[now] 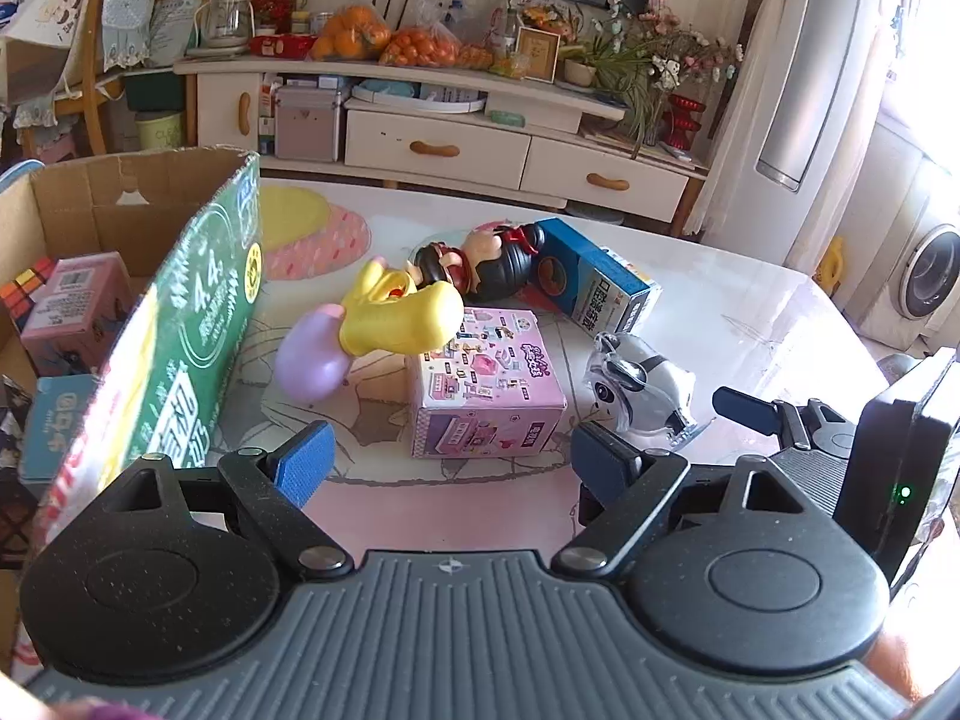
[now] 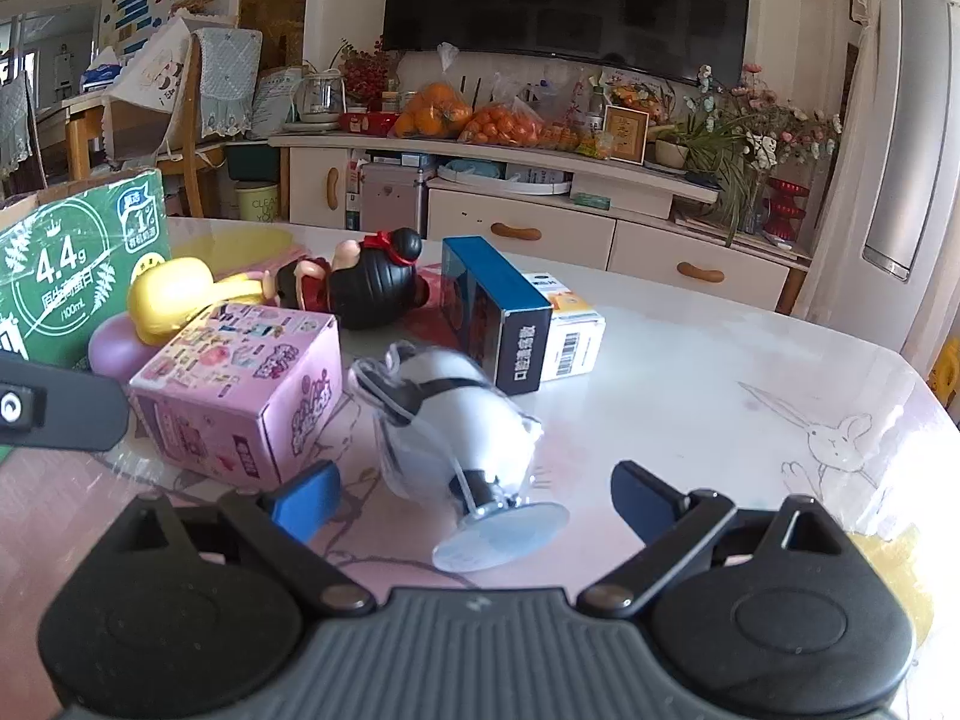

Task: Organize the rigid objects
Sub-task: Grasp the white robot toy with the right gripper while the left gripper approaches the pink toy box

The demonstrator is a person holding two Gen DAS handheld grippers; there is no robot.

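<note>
- Left gripper (image 1: 447, 459): fingers wide apart, nothing held, just before pink box (image 1: 486, 384).
- Right gripper (image 2: 471, 495): fingers wide apart around panda toy (image 2: 456, 414) lying on table (image 2: 720, 372).
- Behind: yellow toy (image 1: 396, 315), black-haired doll (image 1: 480, 261), blue box (image 1: 591, 276).
- Left: cardboard box (image 1: 180, 312).

Two black tools with blue pads

The left tool (image 1: 447, 471) and right tool (image 2: 474, 501) look alike: a ribbed grey base, two round black housings with triangular cut-outs, black speckled link arms on silver pivot pins, and blue ribbed pads (image 1: 306, 462). A small star mark sits on each base's far edge.
</note>
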